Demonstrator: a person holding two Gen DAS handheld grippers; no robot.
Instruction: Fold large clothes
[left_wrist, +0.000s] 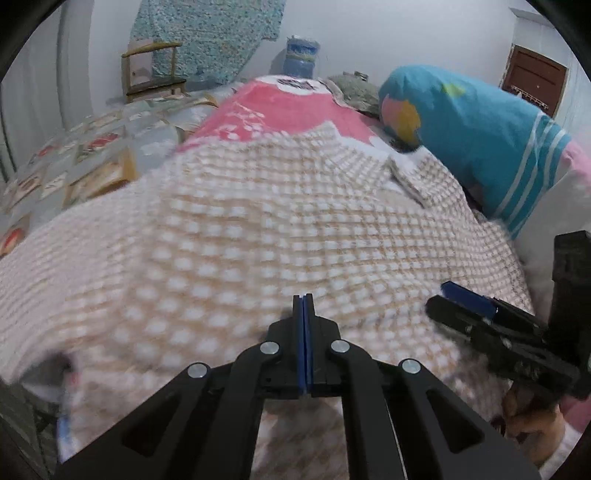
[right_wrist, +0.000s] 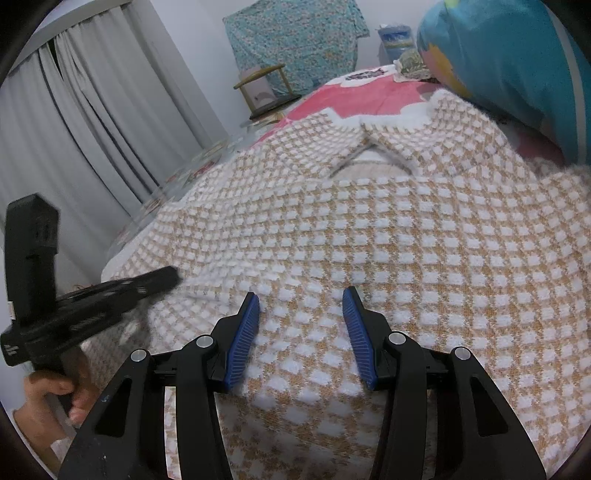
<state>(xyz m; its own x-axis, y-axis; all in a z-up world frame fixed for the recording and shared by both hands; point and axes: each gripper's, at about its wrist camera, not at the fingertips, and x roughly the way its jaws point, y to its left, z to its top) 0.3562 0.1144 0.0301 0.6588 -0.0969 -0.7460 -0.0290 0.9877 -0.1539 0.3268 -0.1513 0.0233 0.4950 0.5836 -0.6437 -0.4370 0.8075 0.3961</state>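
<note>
1. A large knitted sweater (right_wrist: 388, 229), tan with a white check, lies spread across the bed, its neckline (right_wrist: 373, 158) at the far end and its hem nearest the two grippers.
2. The left gripper (left_wrist: 303, 301) is clenched, its blue pads pressed flat together above the near hem; whether any knit is caught between them cannot be told, since the fabric there is blurred.
3. The right gripper (right_wrist: 301, 295) is released, its blue-padded fingers (right_wrist: 243, 343) set wide apart and hovering over the lower middle of the sweater.
4. From the left wrist view, the right gripper shows at the right edge, low over the sweater's near right corner, with the person's hand (left_wrist: 532, 421) beneath it.
5. Under the sweater's far end lies a pink blanket (right_wrist: 369, 96); a blue pillow (left_wrist: 472, 133) sits just beside the sweater's right shoulder.
6. A wooden chair (left_wrist: 155, 70) stands beyond the bed against the wall, and grey curtains (right_wrist: 74, 122) hang on the left.
</note>
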